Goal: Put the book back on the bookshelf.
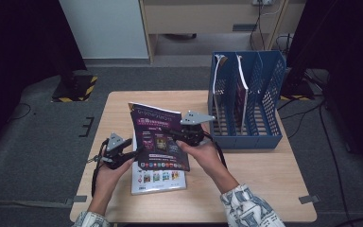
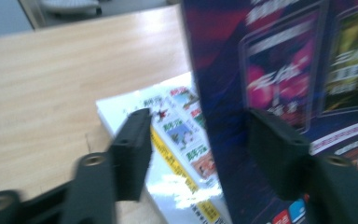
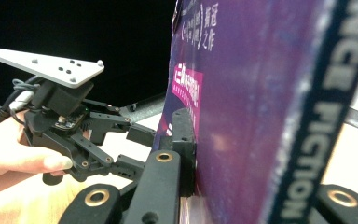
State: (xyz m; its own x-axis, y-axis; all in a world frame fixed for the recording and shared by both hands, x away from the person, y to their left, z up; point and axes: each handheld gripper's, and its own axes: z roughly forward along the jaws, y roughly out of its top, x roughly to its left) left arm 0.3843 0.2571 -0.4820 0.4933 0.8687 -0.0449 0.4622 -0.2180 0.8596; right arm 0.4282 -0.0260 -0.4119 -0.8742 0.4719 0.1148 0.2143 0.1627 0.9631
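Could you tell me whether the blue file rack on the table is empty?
No, the blue file rack already holds two upright books in its slots.

At the centre of the high view, a magazine (image 1: 159, 137) stands tilted above a second magazine (image 1: 158, 179) lying flat on the worktop (image 1: 264, 175). The left hand-held gripper (image 1: 134, 153) sits at its lower left edge, the right hand-held gripper (image 1: 179, 135) at its right. A file rack (image 1: 246, 101) stands at centre right.

The purple book (image 1: 158, 137) hides part of the white book (image 1: 157, 178) lying flat on the table (image 1: 264, 179).
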